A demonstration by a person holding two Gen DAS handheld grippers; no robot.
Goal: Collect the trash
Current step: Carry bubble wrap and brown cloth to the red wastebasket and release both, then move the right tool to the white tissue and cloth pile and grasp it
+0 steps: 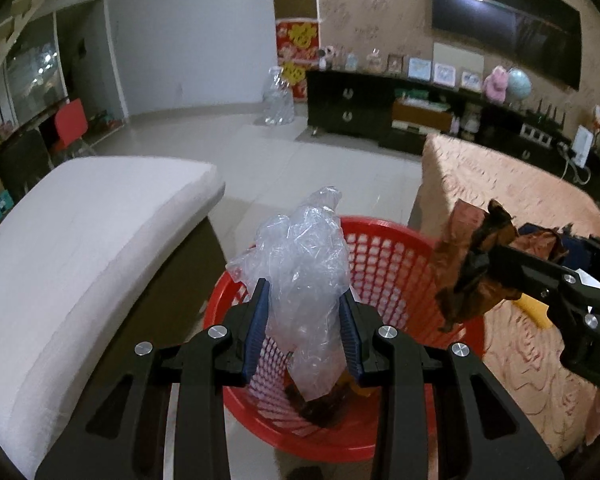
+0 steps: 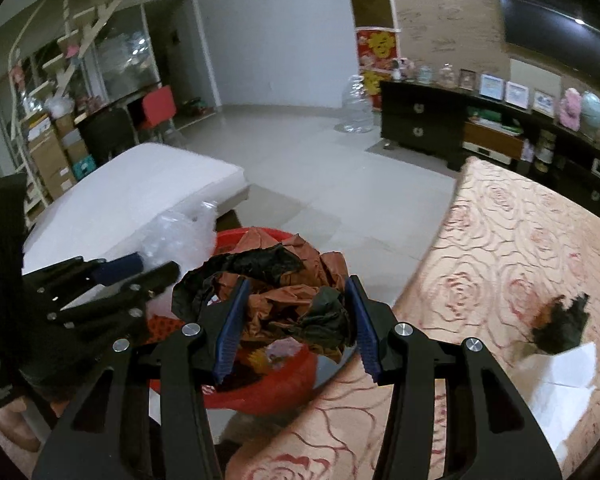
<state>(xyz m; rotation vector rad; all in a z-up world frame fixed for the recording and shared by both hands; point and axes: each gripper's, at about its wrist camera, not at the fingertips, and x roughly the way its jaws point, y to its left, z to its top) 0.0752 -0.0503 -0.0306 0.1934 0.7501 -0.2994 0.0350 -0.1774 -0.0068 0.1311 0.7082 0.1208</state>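
Observation:
A red mesh basket (image 1: 384, 256) stands on the floor between a white cushion and a cloth-covered table. Directly above it my left gripper (image 1: 306, 312) is shut on a crumpled clear plastic bag (image 1: 304, 256). Brown scraps (image 1: 320, 404) lie on the basket's bottom. At the basket's right rim my right gripper (image 1: 484, 264) is shut on a crumpled brown and black wrapper (image 1: 472, 272). In the right wrist view that wrapper (image 2: 284, 292) fills the gap between the blue pads of my right gripper (image 2: 296, 320), over the basket (image 2: 268, 388). The left gripper (image 2: 128, 276) with the clear bag (image 2: 180, 236) shows at the left.
The table (image 2: 500, 240) with its rose-patterned cloth carries a dark crumpled scrap (image 2: 560, 324) and white paper (image 2: 564, 376). A white cushion (image 1: 84, 248) flanks the basket on the left. Tiled floor (image 1: 300, 160) stretches beyond, with a dark cabinet (image 1: 380, 108) along the far wall.

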